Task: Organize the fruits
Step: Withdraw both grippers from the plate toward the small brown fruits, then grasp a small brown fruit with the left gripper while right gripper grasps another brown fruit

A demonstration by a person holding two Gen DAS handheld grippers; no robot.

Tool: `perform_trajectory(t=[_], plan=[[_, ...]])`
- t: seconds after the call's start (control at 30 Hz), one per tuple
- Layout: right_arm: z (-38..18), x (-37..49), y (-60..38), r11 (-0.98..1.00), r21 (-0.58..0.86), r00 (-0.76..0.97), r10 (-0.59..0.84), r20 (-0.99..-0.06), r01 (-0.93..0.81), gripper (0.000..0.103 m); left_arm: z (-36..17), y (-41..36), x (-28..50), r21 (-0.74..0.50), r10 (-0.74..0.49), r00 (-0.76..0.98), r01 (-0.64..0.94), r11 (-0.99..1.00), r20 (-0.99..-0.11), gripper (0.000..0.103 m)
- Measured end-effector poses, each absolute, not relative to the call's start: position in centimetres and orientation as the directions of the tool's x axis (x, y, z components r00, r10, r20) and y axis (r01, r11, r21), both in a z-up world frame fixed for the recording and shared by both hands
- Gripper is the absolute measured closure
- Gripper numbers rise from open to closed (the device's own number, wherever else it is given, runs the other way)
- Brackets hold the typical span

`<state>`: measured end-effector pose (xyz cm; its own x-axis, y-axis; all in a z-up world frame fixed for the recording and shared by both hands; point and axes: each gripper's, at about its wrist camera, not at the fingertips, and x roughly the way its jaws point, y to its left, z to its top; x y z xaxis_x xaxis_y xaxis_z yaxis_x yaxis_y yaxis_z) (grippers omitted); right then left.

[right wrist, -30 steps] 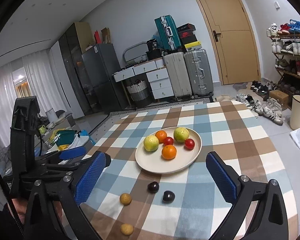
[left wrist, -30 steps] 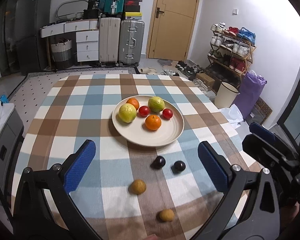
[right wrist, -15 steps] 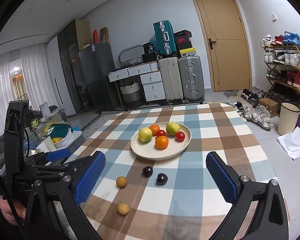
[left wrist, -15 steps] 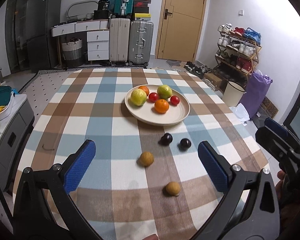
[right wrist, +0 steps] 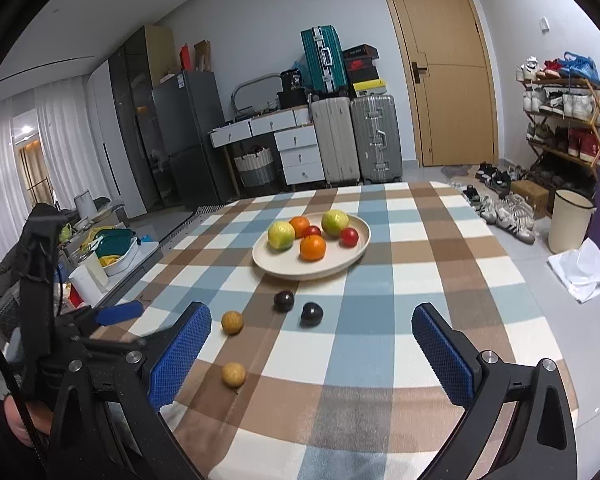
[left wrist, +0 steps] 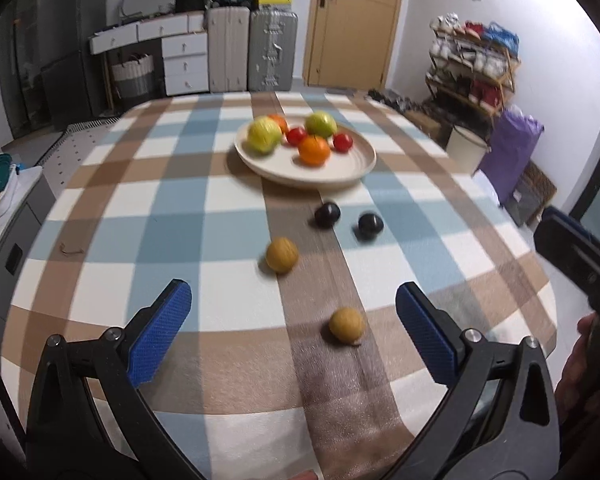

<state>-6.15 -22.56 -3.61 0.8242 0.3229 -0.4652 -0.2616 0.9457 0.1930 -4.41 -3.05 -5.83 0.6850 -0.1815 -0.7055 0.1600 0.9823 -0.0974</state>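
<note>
On the table, four loose fruits lay just short of the plate; I held both hand-held grippers, left and right, wide and empty for picking.

- Plate on tabletop, toward the far side; six fruits on it, bunched at its far-left part.
- Two plums side by side on tabletop, just nearer than the plate, apart from each other.
- Two longans nearer: one left of the plums, the other nearest the table edge.
- Suitcases and drawers behind the table; door to their right.
- Shoe rack at far right; bin on the floor before it.
</note>
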Motion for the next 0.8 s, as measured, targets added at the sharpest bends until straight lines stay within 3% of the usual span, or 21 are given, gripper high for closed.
perform_trajectory(t=[0.5,0.53,0.67,0.73,0.8], plan=[[-5.8,-5.4,-23.3,0.940,0.208,0.790,0.341,-0.510,-0.272,0.001,-10.7,-5.1,-1.5,-0.096,-0.198,0.589,0.200,0.975,-0.784,0.005],[-5.8,-5.4,-23.3,0.941,0.205,0.791,0.338,-0.511,-0.269,0.001,-10.7,-5.2,-1.5,-0.095,-0.206,0.592,0.213,0.972,-0.779,0.012],[-6.2,-5.2,-23.8,0.941,0.222,0.788,0.336,-0.517,-0.255,0.001,-11.1,-5.8,-1.3,-0.119,-0.267,0.565,0.285,0.951,-0.781,0.062],[-6.3,-5.2,-23.8,0.941,0.227,0.786,0.336,-0.520,-0.252,0.001,-11.6,-5.8,-1.1,-0.143,-0.293,0.539,0.302,0.943,-0.790,0.076],[-6.5,-5.0,-23.8,0.942,0.228,0.782,0.334,-0.527,-0.248,0.001,-11.7,-5.6,-1.1,-0.184,-0.335,0.526,0.318,0.930,-0.782,0.080]])
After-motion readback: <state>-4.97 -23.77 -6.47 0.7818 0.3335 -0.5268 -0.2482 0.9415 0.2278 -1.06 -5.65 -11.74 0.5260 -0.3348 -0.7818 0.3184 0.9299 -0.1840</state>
